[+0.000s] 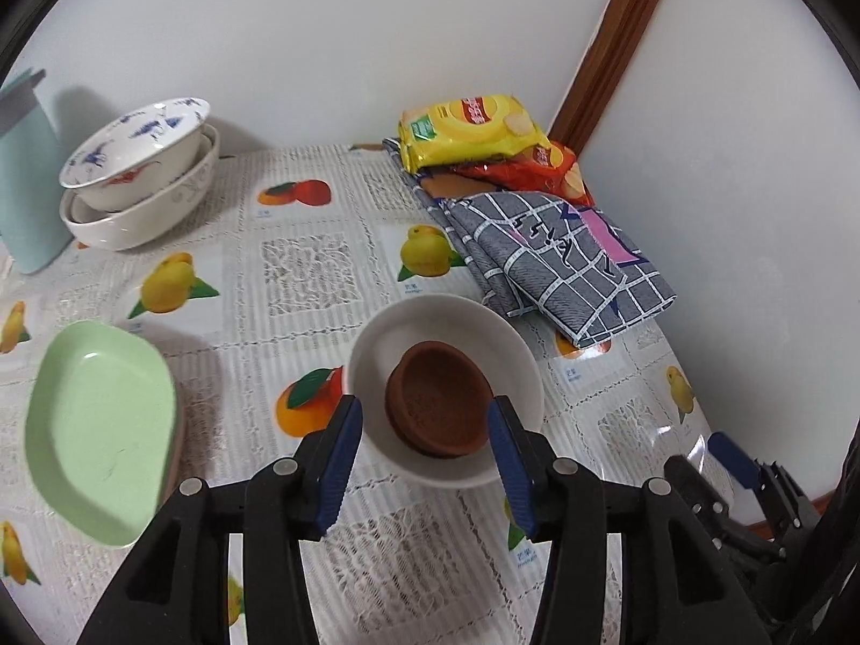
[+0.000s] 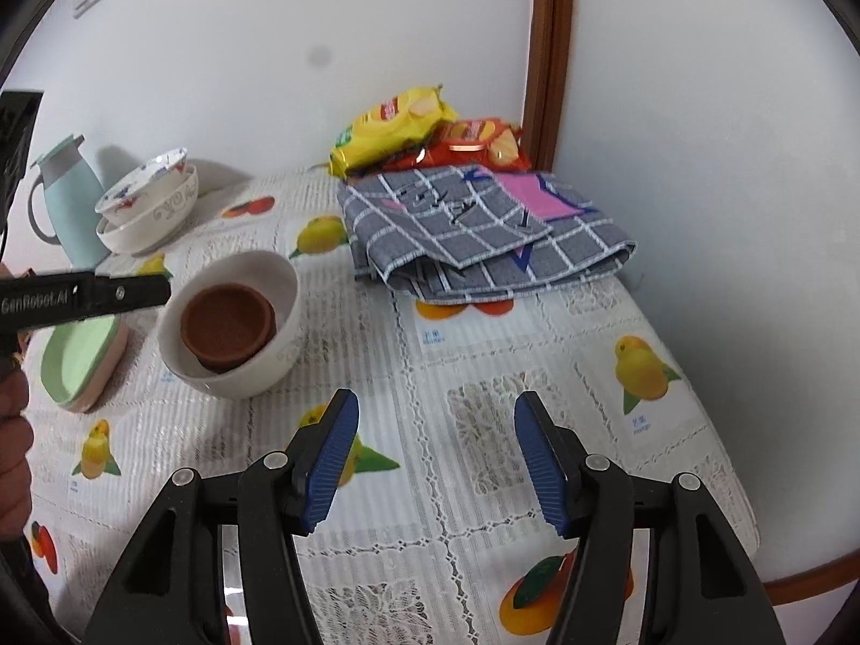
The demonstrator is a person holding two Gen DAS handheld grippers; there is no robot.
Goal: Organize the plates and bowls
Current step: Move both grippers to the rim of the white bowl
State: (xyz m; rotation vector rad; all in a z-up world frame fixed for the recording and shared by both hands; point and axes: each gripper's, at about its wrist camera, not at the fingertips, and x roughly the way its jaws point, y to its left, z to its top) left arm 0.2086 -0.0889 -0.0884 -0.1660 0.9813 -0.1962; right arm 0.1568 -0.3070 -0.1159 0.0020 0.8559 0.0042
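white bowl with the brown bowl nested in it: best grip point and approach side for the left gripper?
Take the white bowl by its near rim wall, coming from above with one finger inside and one outside. The brown bowl sits off-centre toward the far right, leaving a gap on the near left. The left gripper is open above that side; the rim looks too wide to span.

Bare bench (image 2: pixel 484 376) lies open under the right tongs (image 2: pixel 435 457), from the near edge to the folded cloth (image 2: pixel 484 231). The cloth and the snack bags (image 2: pixel 398 123) behind it block the far right corner against the wall. Left of that gap stands the white bowl (image 2: pixel 269 365) with the brown bowl (image 2: pixel 226 322) inside, the left tongs (image 1: pixel 424 457) above it. Green dish (image 1: pixel 97 430) closes the left side; stacked bowls (image 1: pixel 140 188) and jug (image 2: pixel 70 204) fill the far left. Between these and the cloth a strip stays clear.
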